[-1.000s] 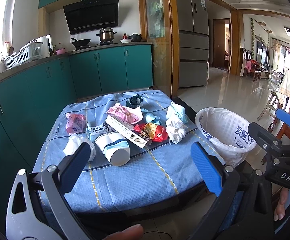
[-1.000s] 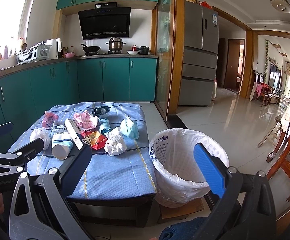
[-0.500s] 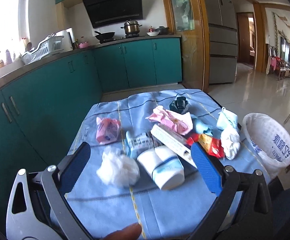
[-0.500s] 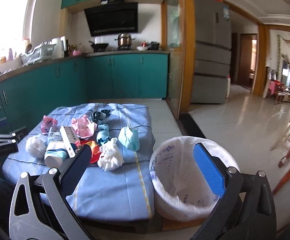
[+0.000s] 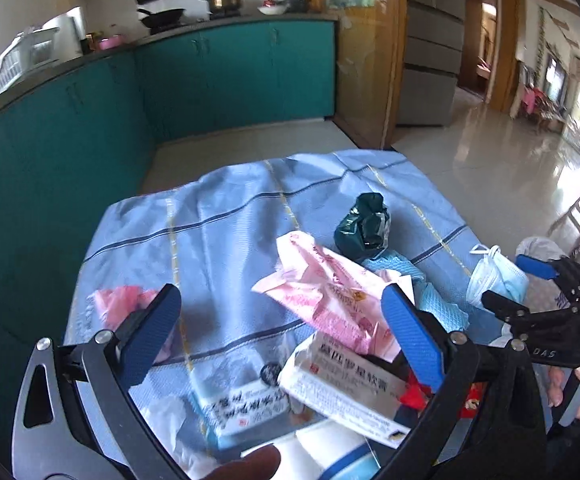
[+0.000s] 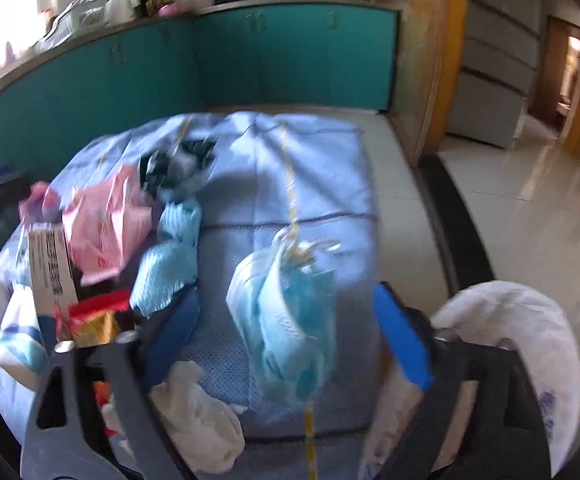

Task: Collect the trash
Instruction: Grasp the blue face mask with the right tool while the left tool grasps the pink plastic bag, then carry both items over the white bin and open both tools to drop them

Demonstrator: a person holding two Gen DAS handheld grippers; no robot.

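We see a low desk (image 5: 226, 216) with a blue checked cloth on it, and lots of trash lies on the cloth. Our left hand-held gripper (image 5: 280, 334) hangs over the near part of the pile with its blue jaws wide apart, and they hold nothing. Between them and just below we see a white box with print (image 5: 342, 392), a small printed packet (image 5: 242, 408) and a white cup with a blue band (image 5: 338, 452) at the bottom edge. A pink wrapper (image 5: 322, 296) lies just behind the box, and a small pink packet (image 5: 118, 300) sits off to the left by the left jaw. Farther back there is a dark green crumpled wrapper (image 5: 364, 226). Our right hand-held gripper (image 6: 286, 330) is over the right side of the desk and its jaws are closing. A blue face mask (image 6: 286, 312) lies on the cloth between the jaws, but the pads do not press on it, so it is not held. A white crumpled tissue (image 6: 198, 416) sits near the left jaw, at the near edge of the desk. A light blue cloth piece (image 6: 170, 256) lies to the left of the mask, next to a red and yellow snack wrapper (image 6: 94, 320). A trash bin with a white bag (image 6: 510, 344) stands on the floor just beside the right end of the desk. The right view is a bit blurry.
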